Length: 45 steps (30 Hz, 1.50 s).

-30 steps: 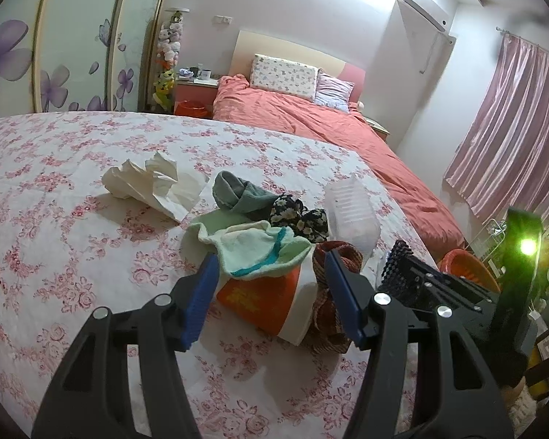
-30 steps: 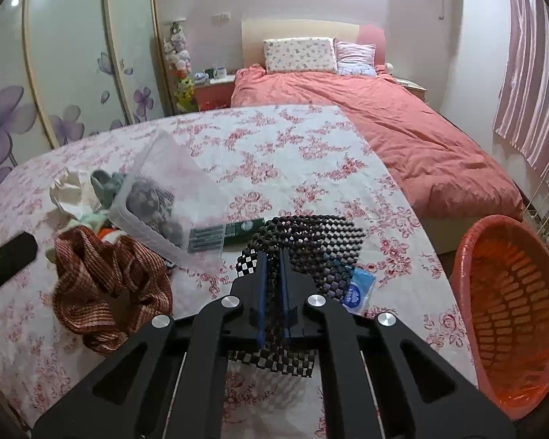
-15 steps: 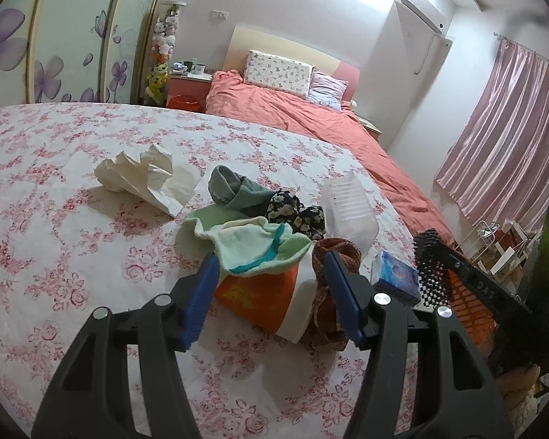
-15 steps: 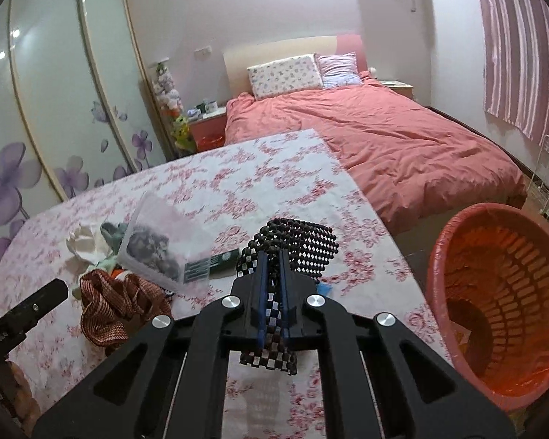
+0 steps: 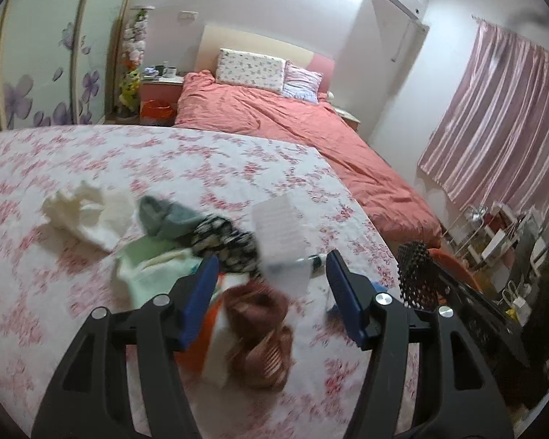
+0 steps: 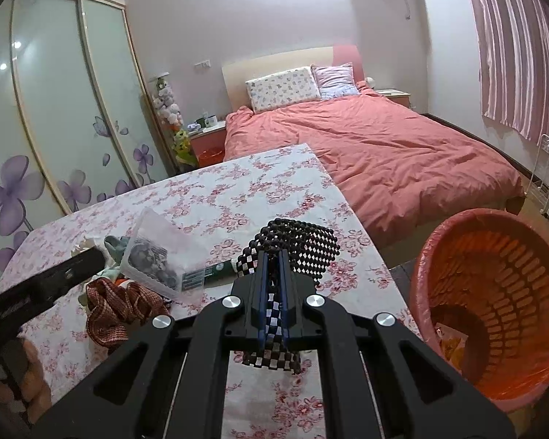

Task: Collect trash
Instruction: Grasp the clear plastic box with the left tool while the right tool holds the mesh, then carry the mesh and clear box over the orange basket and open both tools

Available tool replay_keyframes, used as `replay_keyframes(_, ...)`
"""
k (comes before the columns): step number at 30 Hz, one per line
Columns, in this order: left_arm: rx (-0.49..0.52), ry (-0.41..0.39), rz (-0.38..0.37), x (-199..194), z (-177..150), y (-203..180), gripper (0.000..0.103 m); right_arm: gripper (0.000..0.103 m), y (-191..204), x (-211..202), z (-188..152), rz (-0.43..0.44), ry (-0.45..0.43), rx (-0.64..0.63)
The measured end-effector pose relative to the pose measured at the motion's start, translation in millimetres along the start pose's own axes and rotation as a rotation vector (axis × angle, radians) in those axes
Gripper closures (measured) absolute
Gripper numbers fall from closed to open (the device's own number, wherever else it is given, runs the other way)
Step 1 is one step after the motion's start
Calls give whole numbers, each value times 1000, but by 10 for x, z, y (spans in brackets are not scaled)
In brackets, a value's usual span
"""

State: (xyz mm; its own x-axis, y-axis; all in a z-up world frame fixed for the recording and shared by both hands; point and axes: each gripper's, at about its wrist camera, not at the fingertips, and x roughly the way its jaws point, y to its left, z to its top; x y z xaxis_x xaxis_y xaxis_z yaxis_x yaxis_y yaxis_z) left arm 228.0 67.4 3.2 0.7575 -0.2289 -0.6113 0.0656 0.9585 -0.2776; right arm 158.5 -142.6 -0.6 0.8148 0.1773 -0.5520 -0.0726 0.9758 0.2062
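My right gripper [image 6: 272, 256] is shut on a black-and-white beaded mat [image 6: 300, 245], held above the table's right edge beside the orange trash basket [image 6: 494, 292]. The mat also shows in the left wrist view [image 5: 417, 274]. My left gripper [image 5: 271, 274] is open and empty above a pile: a brown woven scrunchie [image 5: 260, 329], an orange-and-white packet [image 5: 201, 344], a clear plastic container [image 5: 282, 234], a green cloth [image 5: 146, 267], a dark patterned cloth [image 5: 227, 241] and crumpled white paper [image 5: 88, 216].
The table has a pink floral cloth [image 5: 55, 153]. A bed with a salmon cover [image 6: 384, 153] stands behind. A wire rack [image 5: 494, 234] and pink curtains [image 5: 501, 124] are at the right. A wardrobe with purple flowers [image 6: 55, 128] is at the left.
My right gripper has lifted the beaded mat off the table and carried it right, toward the basket. My left gripper has shifted right over the pile and stays open.
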Motion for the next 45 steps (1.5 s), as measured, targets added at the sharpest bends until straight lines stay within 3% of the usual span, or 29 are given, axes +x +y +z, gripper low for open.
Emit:
replay_keyframes(9, 39, 122, 52, 527, 95, -142, 44, 97, -104, 22, -7, -6, 7, 4)
replay_keyframes(14, 40, 144, 49, 609, 86, -139, 66, 97, -156, 39, -24, -6, 13, 11)
replay_keyframes(30, 72, 43, 3, 327, 141, -277, 70, 97, -265, -85, 14, -13, -22, 37)
replay_keyframes(45, 140, 4, -148, 25, 102, -841, 70, 97, -628, -393, 48, -65, -93, 94)
